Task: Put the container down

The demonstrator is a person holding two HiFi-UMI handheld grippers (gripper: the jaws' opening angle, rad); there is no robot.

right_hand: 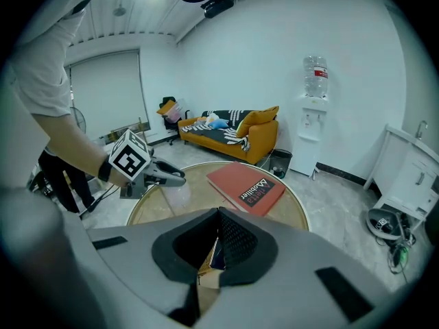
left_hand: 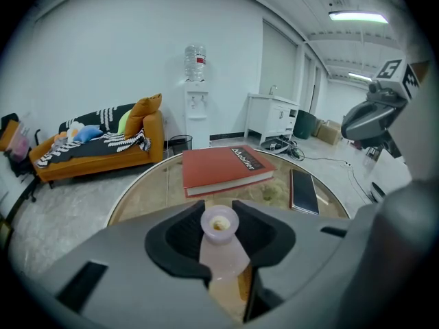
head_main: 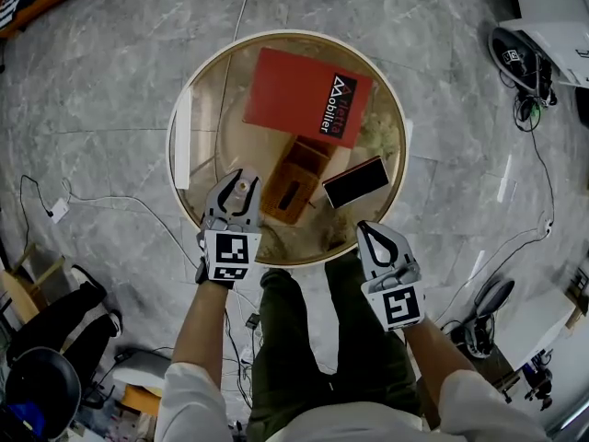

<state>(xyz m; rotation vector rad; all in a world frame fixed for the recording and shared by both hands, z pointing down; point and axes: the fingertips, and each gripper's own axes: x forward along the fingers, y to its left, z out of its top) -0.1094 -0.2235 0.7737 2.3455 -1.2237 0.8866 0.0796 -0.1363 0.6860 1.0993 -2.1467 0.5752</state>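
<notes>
Counter (head_main: 221,109), round and glass-topped, bearing a red book (head_main: 304,95). My left hand-held gripper (left_hand: 219,209) is clamped on the small translucent container (left_hand: 221,252) over the near rim. I judge the set-down not yet done. My right hand-held gripper (right_hand: 216,242) has its jaws together and empty.

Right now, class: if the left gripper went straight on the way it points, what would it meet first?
Probably the red book, which lies on the glass table straight ahead of the container held by the left gripper. Height is unclear, so it might pass just above.
</notes>
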